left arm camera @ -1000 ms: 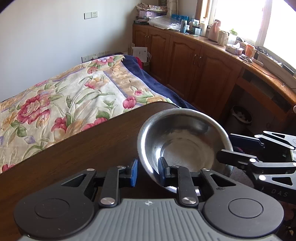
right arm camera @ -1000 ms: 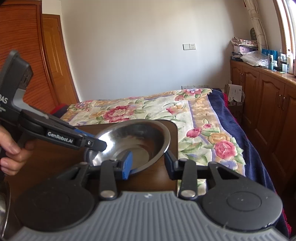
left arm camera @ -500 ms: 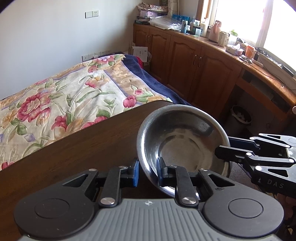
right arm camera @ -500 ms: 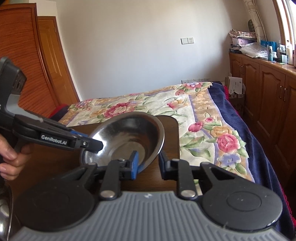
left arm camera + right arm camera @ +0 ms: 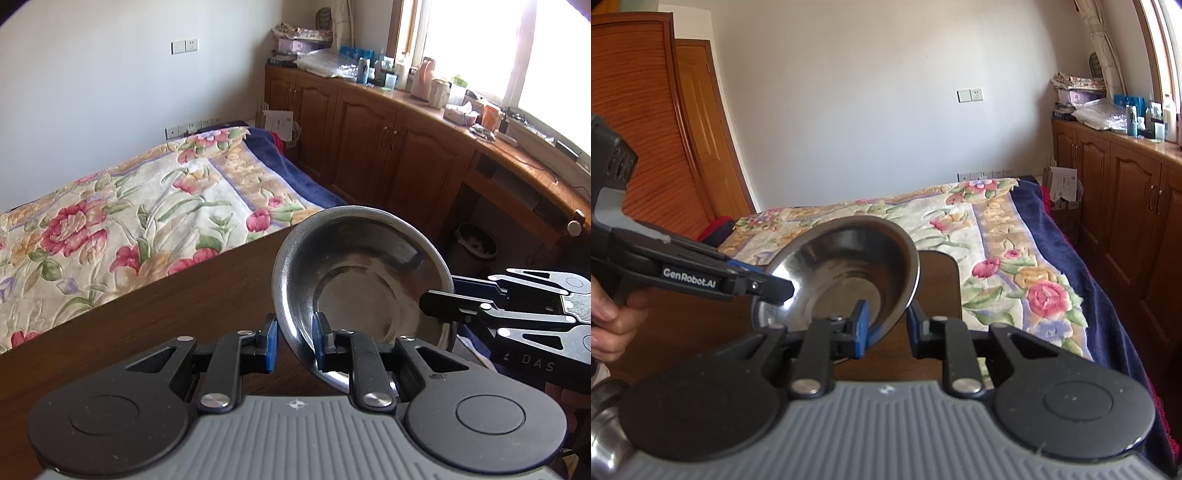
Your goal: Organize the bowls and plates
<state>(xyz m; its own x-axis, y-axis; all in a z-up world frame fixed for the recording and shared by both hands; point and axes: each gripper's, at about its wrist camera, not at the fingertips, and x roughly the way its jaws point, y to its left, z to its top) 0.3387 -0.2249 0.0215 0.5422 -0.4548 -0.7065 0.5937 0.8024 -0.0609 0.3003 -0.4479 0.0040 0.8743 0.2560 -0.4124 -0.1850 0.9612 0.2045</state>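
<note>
A steel bowl (image 5: 354, 288) hangs tilted above the dark wooden table (image 5: 177, 317), its opening turned toward both cameras. My left gripper (image 5: 294, 341) is shut on the bowl's near rim, one blue pad inside the wall and one outside. In the right wrist view the same bowl (image 5: 849, 266) sits with its lower right rim between the blue pads of my right gripper (image 5: 886, 325), which is shut on it. The left gripper (image 5: 775, 291) pinches the rim from the left there. In the left wrist view the right gripper (image 5: 443, 301) bites the bowl's right edge.
A hand (image 5: 609, 325) holds the left tool. Another shiny steel vessel (image 5: 605, 428) shows at the bottom left corner. Beyond the table's far edge lies a bed with a floral quilt (image 5: 129, 221). Wooden cabinets (image 5: 388, 155) line the right wall.
Both pairs of fingers have narrowed onto the bowl's rim. The bowl has tipped up more steeply and its far edge has risen off the table.
</note>
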